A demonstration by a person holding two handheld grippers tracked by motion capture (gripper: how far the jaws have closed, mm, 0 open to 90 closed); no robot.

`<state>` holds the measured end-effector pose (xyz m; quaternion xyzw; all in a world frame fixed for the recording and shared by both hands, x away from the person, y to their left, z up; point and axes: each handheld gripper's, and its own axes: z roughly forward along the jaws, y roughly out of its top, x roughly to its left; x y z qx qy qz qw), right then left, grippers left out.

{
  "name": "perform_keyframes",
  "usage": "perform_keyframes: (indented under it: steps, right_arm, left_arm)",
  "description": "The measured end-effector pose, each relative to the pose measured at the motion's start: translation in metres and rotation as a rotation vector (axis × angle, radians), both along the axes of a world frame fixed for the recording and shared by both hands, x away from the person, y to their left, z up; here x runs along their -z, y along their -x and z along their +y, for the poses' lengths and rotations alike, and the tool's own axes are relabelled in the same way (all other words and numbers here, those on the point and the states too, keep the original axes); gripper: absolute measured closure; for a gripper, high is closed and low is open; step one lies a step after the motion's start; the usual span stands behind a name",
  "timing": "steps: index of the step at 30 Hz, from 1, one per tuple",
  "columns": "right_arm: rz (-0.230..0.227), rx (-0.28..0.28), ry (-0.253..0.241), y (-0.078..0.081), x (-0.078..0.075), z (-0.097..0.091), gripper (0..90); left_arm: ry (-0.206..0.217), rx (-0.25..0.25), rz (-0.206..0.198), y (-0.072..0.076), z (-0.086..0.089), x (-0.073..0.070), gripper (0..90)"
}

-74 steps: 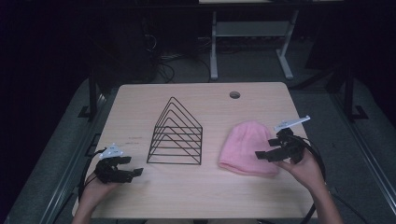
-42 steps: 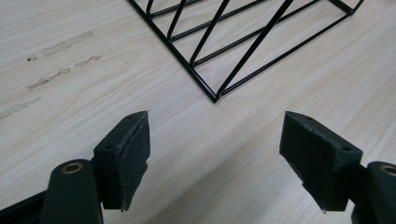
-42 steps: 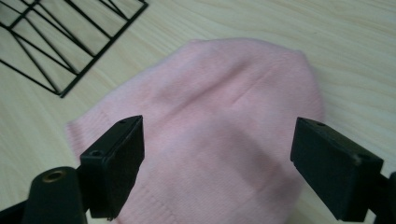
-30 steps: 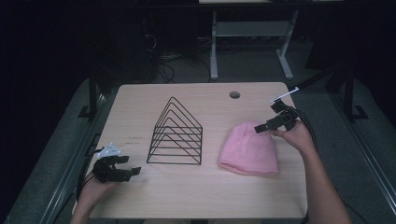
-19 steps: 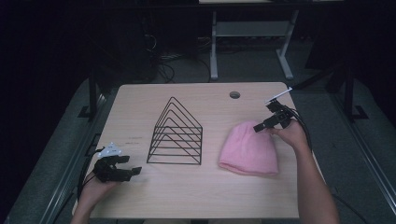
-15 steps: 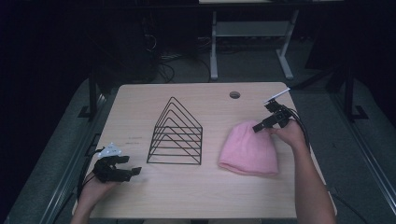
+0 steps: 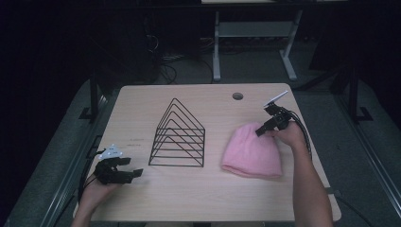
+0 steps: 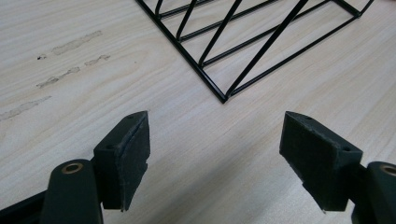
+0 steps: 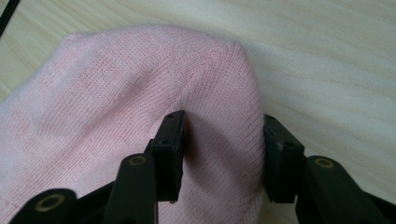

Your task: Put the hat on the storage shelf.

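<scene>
A pink knitted hat (image 7: pixel 253 151) lies flat on the right half of the wooden table (image 7: pixel 198 194). My right gripper (image 7: pixel 260 132) is at the hat's far, rounded end. Its jaws have just been closing, and in the right gripper view a raised fold of the hat (image 9: pixel 116 102) is pinched between the pads of my right gripper (image 9: pixel 222 154). My left gripper (image 7: pixel 135 171) rests near the table's front left corner. In the left gripper view my left gripper (image 8: pixel 215 154) stands wide open with bare wood between its fingers.
A black wire rack (image 7: pixel 178 135) shaped like a row of triangles stands mid-table, and its near corner (image 8: pixel 224 95) lies just ahead of the left jaws. A round cable hole (image 7: pixel 237 96) sits at the table's far edge. Dark floor and desk legs lie beyond.
The right hand came from the hat's right side to its far end and sank onto it, and its jaws closed on the fabric. The left hand kept still.
</scene>
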<state>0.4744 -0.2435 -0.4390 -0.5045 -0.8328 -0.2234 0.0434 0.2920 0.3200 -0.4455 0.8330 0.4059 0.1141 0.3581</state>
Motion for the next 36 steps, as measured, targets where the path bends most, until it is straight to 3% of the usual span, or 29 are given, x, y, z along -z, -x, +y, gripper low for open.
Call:
perform_keyframes:
  steps: [6, 12, 17, 22, 28, 31, 32, 36]
  right_arm:
    - [0.015, -0.001, -0.003, -0.001, 0.002, 0.0, 61.2]
    - [0.011, 0.004, -0.016, 0.002, 0.003, -0.001, 72.3]
    - [0.027, 0.006, -0.057, 0.006, 0.002, -0.004, 75.2]
    - [0.015, 0.002, -0.087, 0.01, -0.005, -0.008, 77.0]
    - [-0.033, 0.001, -0.137, 0.021, -0.021, -0.014, 77.6]
    - [-0.052, -0.018, -0.169, 0.026, -0.029, -0.016, 77.5]
    - [-0.062, -0.023, -0.176, 0.028, -0.031, -0.016, 77.5]
    - [-0.101, -0.044, -0.212, 0.035, -0.043, -0.016, 77.7]
  left_arm:
    - [0.004, -0.004, 0.003, 0.0, 0.0, 0.0, 24.5]
    - [0.004, 0.0, 0.003, 0.0, -0.001, 0.0, 24.5]
    - [-0.001, 0.006, 0.002, 0.0, -0.002, 0.0, 24.5]
    - [-0.005, 0.007, 0.009, 0.001, -0.003, 0.0, 24.5]
    - [0.005, 0.001, 0.008, 0.001, -0.004, -0.001, 24.5]
    - [0.008, 0.006, 0.012, 0.002, -0.005, -0.001, 24.5]
    - [0.026, -0.003, 0.014, 0.002, -0.007, -0.001, 24.5]
    - [0.018, 0.015, 0.02, 0.003, -0.007, -0.002, 24.5]
